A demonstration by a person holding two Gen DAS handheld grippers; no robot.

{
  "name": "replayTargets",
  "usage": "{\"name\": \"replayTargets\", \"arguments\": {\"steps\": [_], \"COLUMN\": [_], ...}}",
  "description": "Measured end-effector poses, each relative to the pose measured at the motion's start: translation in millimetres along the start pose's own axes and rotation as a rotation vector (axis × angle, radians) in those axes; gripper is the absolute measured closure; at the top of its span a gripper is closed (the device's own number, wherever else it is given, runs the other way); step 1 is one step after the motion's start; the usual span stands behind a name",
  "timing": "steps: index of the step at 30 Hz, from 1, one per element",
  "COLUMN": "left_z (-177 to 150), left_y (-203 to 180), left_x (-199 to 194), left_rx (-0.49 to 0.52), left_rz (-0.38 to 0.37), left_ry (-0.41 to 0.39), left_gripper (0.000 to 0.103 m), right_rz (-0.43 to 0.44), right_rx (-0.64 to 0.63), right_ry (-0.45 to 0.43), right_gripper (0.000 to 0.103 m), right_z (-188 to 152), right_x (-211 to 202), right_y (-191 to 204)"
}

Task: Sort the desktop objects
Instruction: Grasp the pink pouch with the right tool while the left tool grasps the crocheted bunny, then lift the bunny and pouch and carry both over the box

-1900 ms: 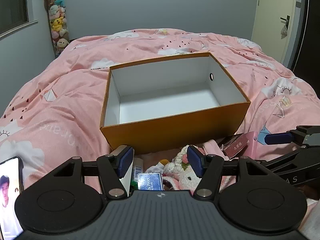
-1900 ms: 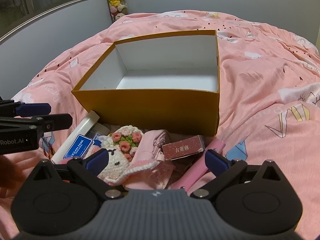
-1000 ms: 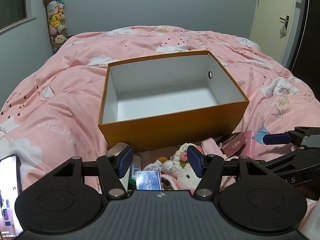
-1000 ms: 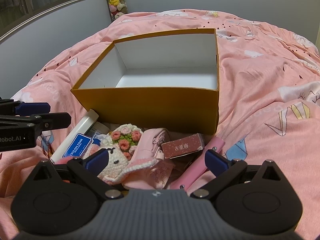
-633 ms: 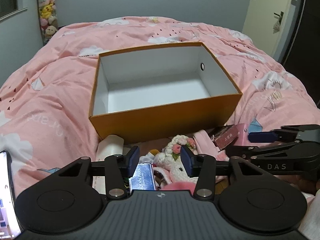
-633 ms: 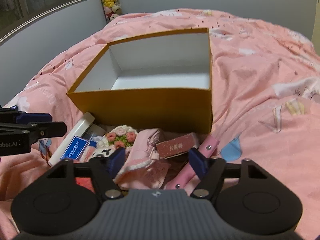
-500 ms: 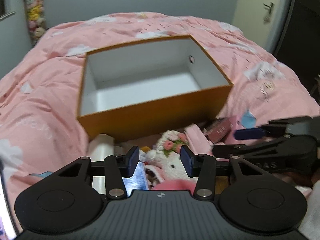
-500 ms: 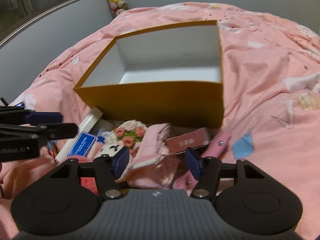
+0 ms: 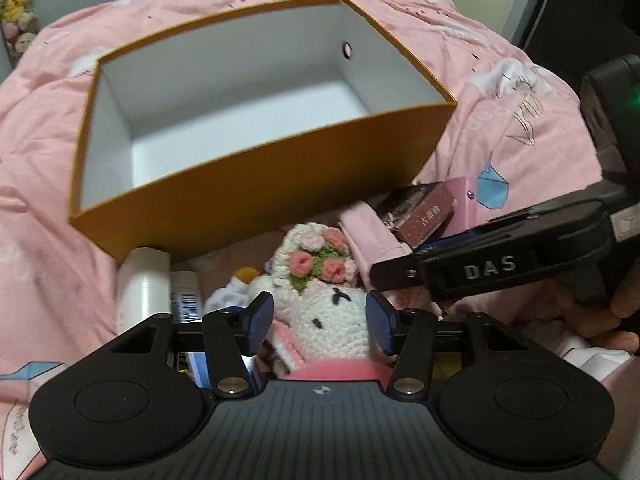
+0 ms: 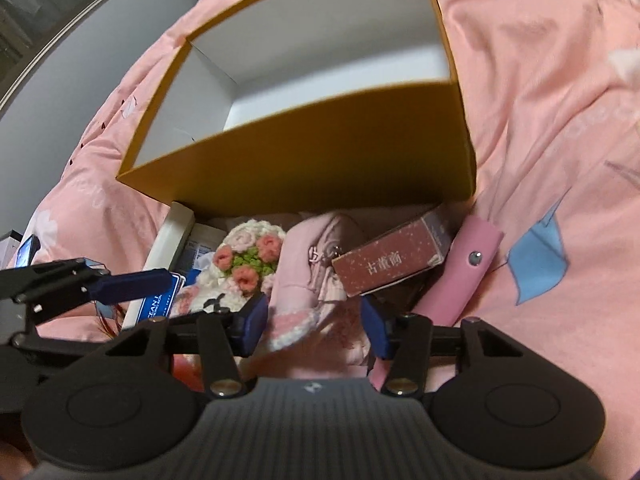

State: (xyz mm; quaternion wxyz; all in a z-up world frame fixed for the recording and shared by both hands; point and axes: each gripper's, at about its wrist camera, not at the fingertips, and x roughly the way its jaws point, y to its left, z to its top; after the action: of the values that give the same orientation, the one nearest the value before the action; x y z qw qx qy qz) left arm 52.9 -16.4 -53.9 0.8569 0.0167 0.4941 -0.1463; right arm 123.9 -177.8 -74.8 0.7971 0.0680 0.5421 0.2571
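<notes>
We are lowering the left gripper [image 9: 318,322] over the crocheted bunny [image 9: 324,300], its jaws opening, the toy's white head lying between the pads without being squeezed. We are bringing the right gripper [image 10: 314,326] onto the pink pouch [image 10: 316,276], its jaws closing around the cloth but not yet pressing it. Both toy and pouch are lying just in front of the orange box [image 9: 260,184], on the pink bedspread [image 10: 560,128]. Beside the pouch, the dark red carton [image 10: 390,262] is leaning near the box's front wall, with a white tube [image 9: 142,284] touching the box's left corner.
</notes>
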Motion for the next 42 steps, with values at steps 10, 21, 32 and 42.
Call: {"name": "replayTargets", "arguments": {"steps": [10, 21, 32, 42], "left_z": [5, -2, -2, 12], "left_y": [2, 8, 20, 35], "left_x": [26, 36, -15, -71], "left_rx": [-0.023, -0.085, -0.142, -0.169], "left_rz": [-0.045, -0.079, -0.076, -0.050], "left_ry": [0.102, 0.139, -0.056, -0.221], "left_gripper": [0.038, 0.045, 0.048, 0.049], "right_rz": [0.029, 0.070, 0.146, 0.174], "right_rx": [0.002, 0.003, -0.062, -0.178], "right_ry": [0.039, -0.002, -0.125, -0.270], "right_gripper": [0.062, 0.074, 0.075, 0.075], "right_z": [8, 2, 5, 24], "right_x": [19, -4, -54, -99], "right_y": [0, -4, 7, 22]}}
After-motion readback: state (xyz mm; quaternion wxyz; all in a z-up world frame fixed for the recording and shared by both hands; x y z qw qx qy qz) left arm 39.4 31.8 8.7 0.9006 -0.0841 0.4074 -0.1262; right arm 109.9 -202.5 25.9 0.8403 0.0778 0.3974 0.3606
